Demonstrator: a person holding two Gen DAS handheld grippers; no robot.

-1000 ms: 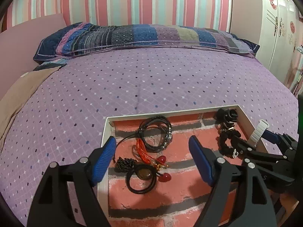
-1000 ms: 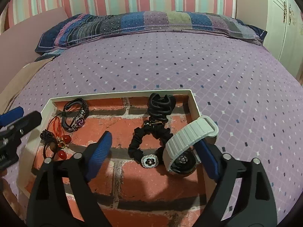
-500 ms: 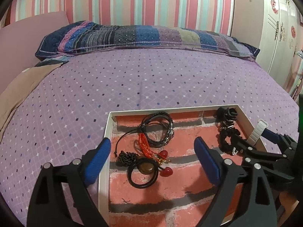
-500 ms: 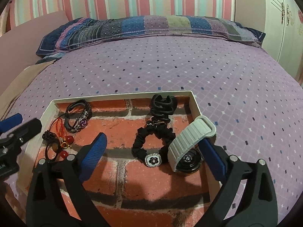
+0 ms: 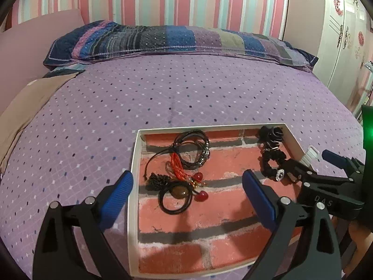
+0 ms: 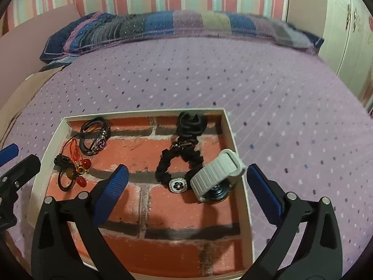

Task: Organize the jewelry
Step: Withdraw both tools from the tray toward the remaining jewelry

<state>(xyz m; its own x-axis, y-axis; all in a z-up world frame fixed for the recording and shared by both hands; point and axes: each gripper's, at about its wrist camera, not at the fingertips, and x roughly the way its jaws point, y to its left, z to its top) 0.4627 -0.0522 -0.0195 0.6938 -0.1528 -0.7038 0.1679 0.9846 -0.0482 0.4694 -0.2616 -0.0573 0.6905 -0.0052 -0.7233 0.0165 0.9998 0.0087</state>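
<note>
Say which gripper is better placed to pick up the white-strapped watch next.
Right. The right gripper is open with the watch lying between its fingers, near the tray's right wall. The left gripper hangs over the red charms on the other side.

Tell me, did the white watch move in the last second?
No. In the right wrist view the watch still leans on the tray's right wall beside the scrunchie; only the camera pulled back.

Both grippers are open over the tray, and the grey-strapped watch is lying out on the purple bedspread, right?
Not quite. Both the left gripper and right gripper are open, but the watch lies inside the tray, against its right wall, as the right wrist view shows.
</note>
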